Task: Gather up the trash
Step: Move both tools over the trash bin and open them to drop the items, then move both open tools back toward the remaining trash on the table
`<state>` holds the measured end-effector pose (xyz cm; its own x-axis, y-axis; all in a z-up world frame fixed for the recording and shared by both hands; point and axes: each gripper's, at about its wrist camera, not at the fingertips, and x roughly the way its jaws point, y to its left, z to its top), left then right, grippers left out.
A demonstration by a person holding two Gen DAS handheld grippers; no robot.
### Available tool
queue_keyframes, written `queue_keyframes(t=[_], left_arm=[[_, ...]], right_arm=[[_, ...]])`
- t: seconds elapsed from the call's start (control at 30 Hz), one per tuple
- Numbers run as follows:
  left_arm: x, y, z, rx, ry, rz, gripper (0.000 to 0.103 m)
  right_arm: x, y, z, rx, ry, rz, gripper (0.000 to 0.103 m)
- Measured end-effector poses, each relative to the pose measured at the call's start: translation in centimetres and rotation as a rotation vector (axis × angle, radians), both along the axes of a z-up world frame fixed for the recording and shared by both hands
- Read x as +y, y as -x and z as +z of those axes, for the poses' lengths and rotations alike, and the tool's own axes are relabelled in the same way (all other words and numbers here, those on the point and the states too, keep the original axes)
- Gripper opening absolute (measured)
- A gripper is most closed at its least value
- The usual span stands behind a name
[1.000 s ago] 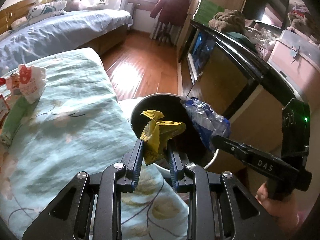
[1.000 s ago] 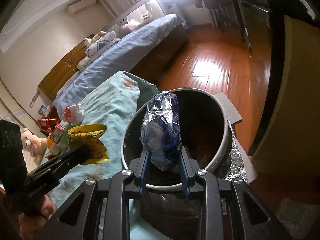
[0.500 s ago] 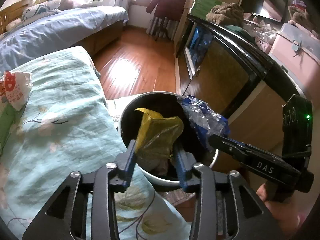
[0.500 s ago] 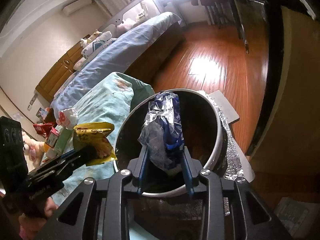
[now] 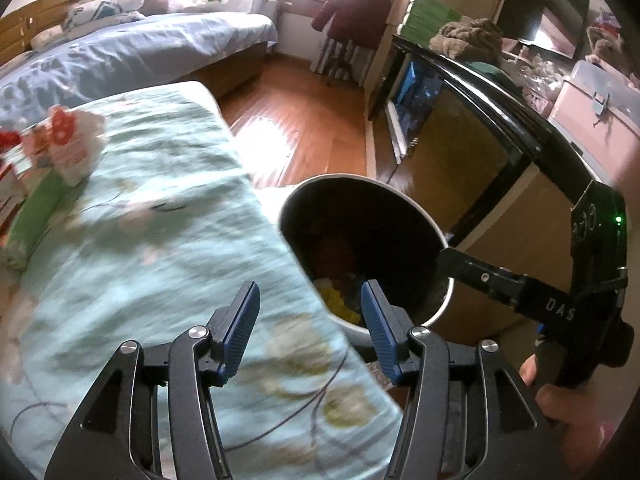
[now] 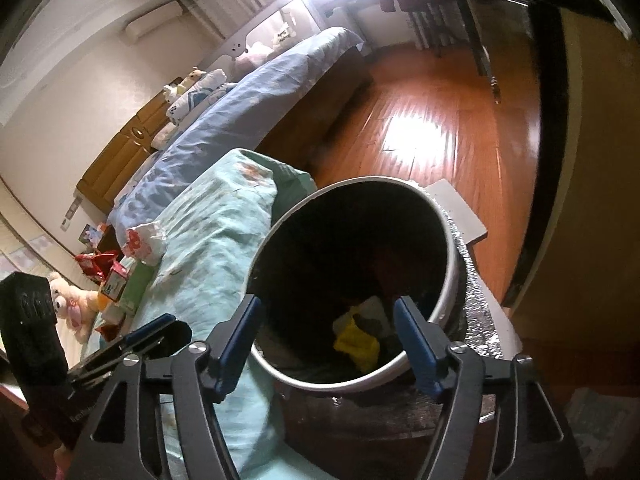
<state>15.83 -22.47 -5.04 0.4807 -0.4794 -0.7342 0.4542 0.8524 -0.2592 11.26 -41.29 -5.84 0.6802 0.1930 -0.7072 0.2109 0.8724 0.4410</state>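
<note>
A round bin with a white rim [image 5: 434, 227] [image 6: 451, 240] stands on the floor against the bed's edge. A yellow wrapper [image 6: 356, 345] [image 5: 338, 305] lies at its bottom among other dark trash. My left gripper [image 5: 310, 322] is open and empty, over the bed's edge beside the bin. My right gripper [image 6: 326, 340] is open and empty, just above the bin's near rim. More trash lies far along the bed: a white and red wrapper [image 5: 70, 148] [image 6: 142, 242], a green pack [image 5: 38, 210] and red packets [image 6: 98, 262].
The bed has a pale green floral cover [image 5: 152, 248]. A second bed with blue bedding [image 5: 120, 56] is behind it. Wooden floor [image 5: 304, 132] lies between. A black-framed cabinet [image 5: 480, 128] stands right of the bin. A teddy bear [image 6: 74, 304] sits at the far end.
Both grippers opened. The yellow wrapper dropped from the left and the blue and silver wrapper from the right into the bin. The left gripper has drawn back over the bed.
</note>
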Motion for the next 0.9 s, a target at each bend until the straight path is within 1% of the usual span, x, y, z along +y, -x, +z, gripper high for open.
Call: queue_keyframes(t=[0.23,0.4,0.63,0.9], left_arm=[[3.9,1.4,0.9,-0.048,-0.002,0.069,0.054],[6.8,2.1,1.4,-0.069,0.002,0.129,0.056],[10.8,2.7,1.4,-0.075,0.007,0.214,0.056],[15.4,3.2,0.8,-0.066,0.008,0.309,0.056]], right_arm=[[3.0,-0.2,1.0,-0.037,0.003,0.053,0.079],[5.7,-0.5,1.9,-0.065,0.011,0.106,0.081],[9.3,-1.3,2.1,-0.070,0.012,0.178,0.081],[13.2,-2.1,1.7,-0.064,0.018,0.250,0.081]])
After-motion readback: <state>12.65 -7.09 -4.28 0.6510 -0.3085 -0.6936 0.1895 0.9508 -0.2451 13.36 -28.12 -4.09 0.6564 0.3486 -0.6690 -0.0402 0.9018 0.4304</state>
